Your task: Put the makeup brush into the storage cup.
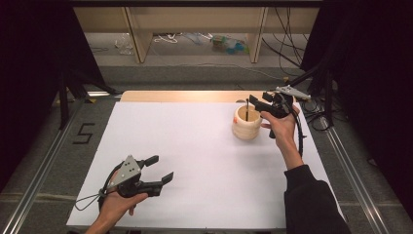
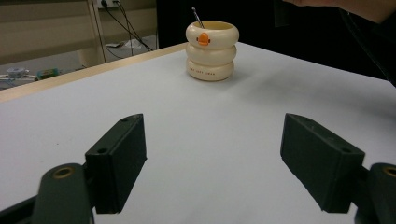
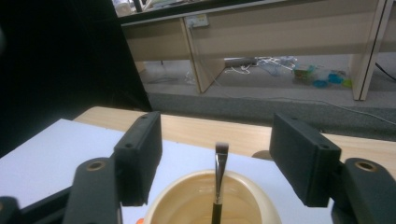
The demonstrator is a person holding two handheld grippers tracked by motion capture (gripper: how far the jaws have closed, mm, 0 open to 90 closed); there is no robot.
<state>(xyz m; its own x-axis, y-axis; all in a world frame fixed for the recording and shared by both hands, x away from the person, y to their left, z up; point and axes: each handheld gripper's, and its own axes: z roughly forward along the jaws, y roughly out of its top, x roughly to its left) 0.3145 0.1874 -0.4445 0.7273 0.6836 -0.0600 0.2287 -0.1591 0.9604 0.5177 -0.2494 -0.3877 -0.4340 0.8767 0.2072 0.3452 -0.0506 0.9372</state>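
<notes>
A cream cup point(image 1: 246, 123) shaped like stacked rings stands at the far right of the white sheet point(image 1: 195, 161). An orange mark shows on its side point(image 2: 212, 49). A thin dark brush point(image 1: 247, 109) stands upright inside it, bristle end up point(image 3: 220, 161). My right gripper point(image 1: 258, 103) hovers just above and behind the cup's rim point(image 3: 210, 200), open, with the brush tip between its jaws point(image 3: 217, 142) and not touched by either. My left gripper point(image 1: 161, 168) rests low near the front left of the sheet, open and empty, pointing toward the cup point(image 2: 212, 144).
The white sheet covers a wooden table whose bare edge point(image 1: 180, 96) shows at the back. Beyond it are grey floor, wooden furniture legs point(image 1: 136, 39), cables and small clutter point(image 1: 226, 44). Metal rails point(image 1: 44, 161) flank the table, and a taped mark point(image 1: 83, 132) lies on the left.
</notes>
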